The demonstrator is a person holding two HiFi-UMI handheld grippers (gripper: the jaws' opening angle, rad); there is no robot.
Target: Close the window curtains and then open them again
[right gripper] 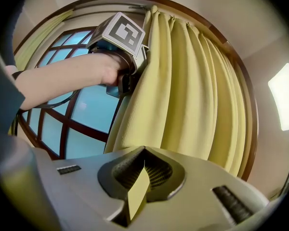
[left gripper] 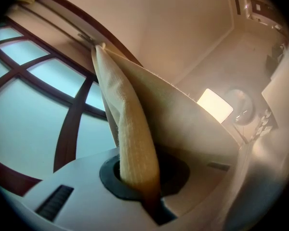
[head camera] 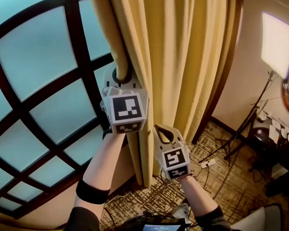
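Curtain (head camera: 183, 57): yellow, bunched in deep folds at right side of window (head camera: 38, 66), glass to its left uncovered. Left gripper (head camera: 121, 77) up at the leading edge, jaws clamped on a fold of it; fabric pinched right through the throat in left gripper view. Right gripper (head camera: 160, 130) lower and just right of that, jaws likewise closed on a thin pleat of the same edge. Further right: light stand (head camera: 251, 112) and lit panel (head camera: 278, 42), well apart from the fabric.

Reads as either start of the closing pull or tail end of the reopening; can't tell which from here. If closing: calls for a level pull leftward across the glass, both grips firm, no downward drag. If already reopened: calls only for release.
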